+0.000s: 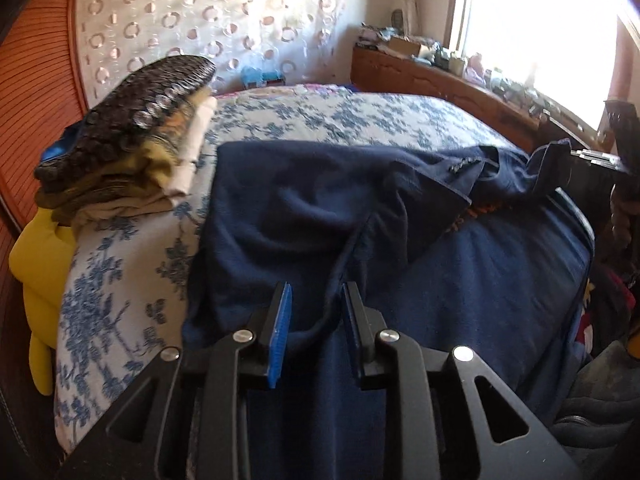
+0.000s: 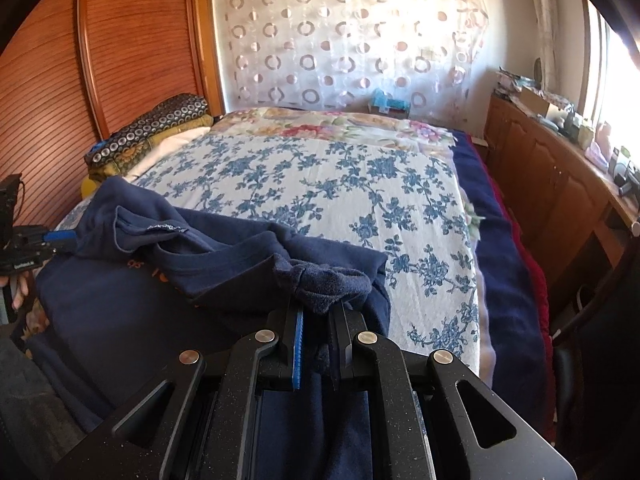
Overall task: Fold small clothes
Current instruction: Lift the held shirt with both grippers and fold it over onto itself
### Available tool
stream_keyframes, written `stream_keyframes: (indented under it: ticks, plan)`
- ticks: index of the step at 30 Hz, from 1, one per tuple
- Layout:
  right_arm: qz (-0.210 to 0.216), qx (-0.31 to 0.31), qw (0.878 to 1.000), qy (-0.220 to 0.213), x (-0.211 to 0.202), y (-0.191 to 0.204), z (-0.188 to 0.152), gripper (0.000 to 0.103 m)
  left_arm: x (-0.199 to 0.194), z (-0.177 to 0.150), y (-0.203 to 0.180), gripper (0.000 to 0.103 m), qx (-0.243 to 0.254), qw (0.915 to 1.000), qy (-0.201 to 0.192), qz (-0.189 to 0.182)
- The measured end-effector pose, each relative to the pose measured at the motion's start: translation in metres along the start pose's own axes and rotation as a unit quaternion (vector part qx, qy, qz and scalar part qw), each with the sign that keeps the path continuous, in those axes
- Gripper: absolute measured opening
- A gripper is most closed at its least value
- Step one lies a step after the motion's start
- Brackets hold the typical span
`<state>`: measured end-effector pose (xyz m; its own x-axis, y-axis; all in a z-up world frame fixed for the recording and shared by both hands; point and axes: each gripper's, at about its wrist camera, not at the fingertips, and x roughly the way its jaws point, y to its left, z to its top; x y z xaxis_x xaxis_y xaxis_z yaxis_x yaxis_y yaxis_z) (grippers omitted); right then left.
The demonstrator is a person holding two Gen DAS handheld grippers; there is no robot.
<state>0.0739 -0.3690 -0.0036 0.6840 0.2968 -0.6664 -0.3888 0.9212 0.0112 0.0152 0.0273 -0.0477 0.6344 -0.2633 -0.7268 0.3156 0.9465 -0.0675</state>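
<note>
bed: we see the bed [image 2: 344,184] with a white cover in blue flower print filling most of both views, a floral blanket at its far end
wardrobe: the wood wardrobe [image 2: 132,40] stands along the bed's left side
curtain: the sheer curtain [image 2: 344,36] with ring pattern hangs behind the bed's far end
sideboard: the wooden sideboard [image 2: 560,176] runs under the window at right, cluttered on top
garment: the navy garment [image 1: 320,208] lies spread on the near end of the bed, upper part folded over and rumpled, orange print peeking out under the fold
stack: we note the folded clothes stack [image 1: 132,136] at the bed's left edge, a dark ring-patterned piece on top, well apart from the garment
left gripper: the left gripper [image 1: 316,300] has its jaws apart, low over the garment's near edge; a fold of cloth lies between them, pads not pressing
right gripper: the right gripper [image 2: 320,316] is clamped on a bunched corner of the garment at its right side
</note>
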Motion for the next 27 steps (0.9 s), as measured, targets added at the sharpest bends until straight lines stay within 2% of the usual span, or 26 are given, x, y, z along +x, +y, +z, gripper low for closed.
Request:
stream_keyframes:
  ticks: [2, 6, 7, 8, 11, 16, 22, 27]
  plan:
    - [-0.001, 0.0, 1.0, 0.002, 0.002, 0.0, 0.0, 0.007, 0.009, 0.002, -0.002, 0.024, 0.011, 0.9998, 0.014, 0.003]
    - [-0.002, 0.003, 1.0, 0.003, 0.004, -0.002, -0.002, 0.007, 0.011, 0.006, -0.002, 0.024, 0.014, 0.9998, 0.011, -0.001]
    - [-0.002, 0.004, 1.0, 0.002, 0.004, -0.002, -0.002, 0.008, 0.01, 0.007, -0.002, 0.02, 0.013, 0.9999, 0.007, -0.007]
    - [-0.001, 0.005, 1.0, 0.002, 0.004, -0.002, -0.001, 0.007, 0.011, 0.008, -0.001, 0.005, 0.012, 0.9998, 0.005, -0.012]
    - [0.001, 0.005, 1.0, -0.001, 0.003, -0.002, -0.001, 0.007, 0.003, 0.007, 0.002, 0.001, 0.002, 0.9998, -0.006, -0.019]
    - [0.006, 0.006, 1.0, -0.014, -0.009, 0.001, 0.002, 0.007, -0.031, 0.006, 0.004, 0.001, -0.011, 0.9988, -0.038, -0.028]
    - [0.01, -0.015, 1.0, -0.018, -0.033, 0.008, 0.0, 0.007, -0.093, -0.003, 0.009, 0.0, -0.022, 0.9963, -0.079, -0.023]
    - [0.024, -0.029, 0.999, 0.006, -0.05, 0.017, -0.016, 0.007, -0.112, -0.015, 0.007, 0.001, -0.015, 0.9973, -0.072, -0.004]
